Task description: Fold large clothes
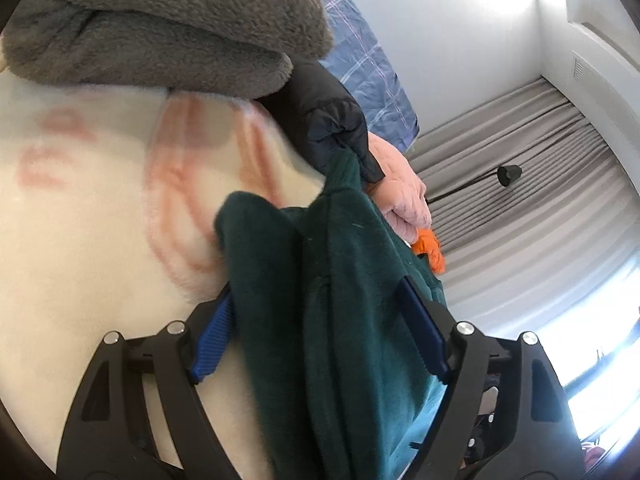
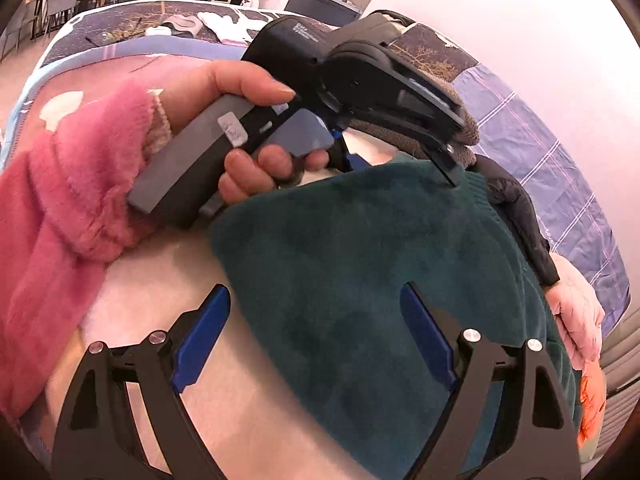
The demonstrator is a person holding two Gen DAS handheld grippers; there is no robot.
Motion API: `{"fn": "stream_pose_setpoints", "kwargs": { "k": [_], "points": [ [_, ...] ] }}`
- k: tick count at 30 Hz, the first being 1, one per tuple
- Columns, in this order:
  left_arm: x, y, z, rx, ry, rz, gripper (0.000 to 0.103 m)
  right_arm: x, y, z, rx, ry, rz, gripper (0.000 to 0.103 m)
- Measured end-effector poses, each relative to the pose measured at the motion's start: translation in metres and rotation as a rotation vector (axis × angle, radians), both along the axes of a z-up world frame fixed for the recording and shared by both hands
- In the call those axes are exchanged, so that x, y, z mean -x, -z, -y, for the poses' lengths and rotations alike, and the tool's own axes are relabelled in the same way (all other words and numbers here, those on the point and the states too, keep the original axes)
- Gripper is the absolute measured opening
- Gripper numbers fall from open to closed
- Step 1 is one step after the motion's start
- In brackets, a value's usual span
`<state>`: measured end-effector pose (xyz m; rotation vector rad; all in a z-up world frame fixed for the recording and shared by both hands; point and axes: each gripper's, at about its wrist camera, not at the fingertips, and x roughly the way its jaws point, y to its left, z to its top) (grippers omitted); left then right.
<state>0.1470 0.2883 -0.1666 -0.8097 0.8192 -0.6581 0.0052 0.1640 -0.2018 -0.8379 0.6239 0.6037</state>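
Observation:
A dark green fleece garment [image 1: 340, 300] lies bunched on a cream blanket [image 1: 80, 248]. My left gripper [image 1: 320, 332] stands wide with the garment's fold filling the gap between its blue pads [image 1: 212, 340]; the pads do not visibly press it. In the right wrist view a hand in a pink sleeve [image 2: 60, 208] holds the left gripper [image 2: 448, 160] at the garment's [image 2: 360, 260] far edge. My right gripper [image 2: 316, 336] hovers open over the near part of the garment, its left pad [image 2: 204, 332] over the bare blanket.
Another person's hand [image 1: 400, 196] in a black sleeve holds the garment's far side, next to something orange [image 1: 432, 248]. A grey fleece blanket [image 1: 160, 28] is piled behind. A blue plaid sheet [image 1: 360, 40] and grey curtains [image 1: 520, 184] lie beyond.

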Motion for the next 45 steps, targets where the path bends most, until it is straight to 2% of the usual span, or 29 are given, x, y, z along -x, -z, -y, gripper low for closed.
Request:
{"fn": "stream_pose_setpoints", "kwargs": {
  "k": [2,4,5,6,7,9,14,19,21,23,25,30,31,33,35,36,38,40,43,45],
  "points": [
    [-0.006,0.003,0.013,-0.044,0.024,-0.015,0.080,-0.008,0.004,-0.006,-0.006,0.009,-0.014,0.088],
    [-0.008,0.004,0.013,-0.046,0.024,-0.019,0.078,-0.011,0.012,-0.008,0.002,0.009,0.015,0.088],
    [-0.008,0.005,0.011,-0.037,0.020,-0.023,0.074,-0.009,0.014,-0.009,0.012,0.004,0.034,0.088],
    [-0.008,0.008,0.008,-0.031,0.012,-0.036,0.062,-0.006,0.016,-0.013,0.023,-0.004,0.062,0.087],
    [-0.009,0.011,0.004,-0.019,0.004,-0.051,0.054,-0.004,0.016,-0.013,0.023,-0.011,0.069,0.081],
    [-0.010,0.016,-0.003,0.033,-0.002,-0.072,0.050,-0.004,0.012,-0.011,0.013,-0.015,0.066,0.076],
    [-0.009,0.013,0.001,0.008,-0.006,-0.064,0.050,-0.004,0.008,-0.009,-0.002,-0.014,0.059,0.067],
    [-0.011,0.013,0.005,-0.003,-0.011,-0.062,0.061,-0.001,0.009,-0.013,-0.005,-0.015,0.063,0.065],
    [-0.011,0.012,0.007,-0.015,-0.008,-0.054,0.062,0.001,0.009,-0.014,-0.001,-0.010,0.068,0.065],
    [-0.012,0.012,0.006,-0.010,-0.007,-0.054,0.062,0.004,0.011,-0.015,0.014,-0.013,0.079,0.066],
    [-0.012,0.013,0.005,-0.002,-0.006,-0.055,0.063,0.007,0.012,-0.015,0.012,-0.034,0.070,0.075],
    [-0.011,0.015,0.003,0.009,-0.005,-0.051,0.063,0.000,0.018,-0.023,0.029,-0.044,0.092,0.079],
    [-0.011,0.015,0.003,0.009,-0.007,-0.049,0.063,-0.001,0.020,-0.025,0.033,-0.045,0.108,0.077],
    [-0.011,0.015,0.002,-0.002,-0.018,-0.040,0.063,0.001,0.017,-0.026,0.023,-0.052,0.121,0.059],
    [-0.007,0.013,-0.001,-0.004,-0.029,-0.031,0.053,0.009,0.009,-0.024,-0.002,-0.064,0.137,0.036],
    [-0.006,0.012,-0.003,0.007,-0.032,-0.022,0.046,0.010,0.005,-0.022,-0.016,-0.062,0.140,0.031],
    [-0.002,0.006,-0.003,0.001,-0.037,0.016,0.040,0.011,-0.007,-0.015,-0.063,-0.050,0.138,0.019],
    [0.002,-0.001,-0.003,0.000,-0.042,0.041,0.036,0.009,-0.024,-0.005,-0.136,-0.026,0.105,0.015],
    [0.007,-0.022,-0.003,0.073,-0.052,0.084,0.034,0.012,-0.050,0.012,-0.226,-0.008,0.099,0.013],
    [0.010,-0.043,0.006,0.065,-0.053,0.123,0.034,0.015,-0.068,0.025,-0.277,0.003,0.110,0.012]
  ]
}}
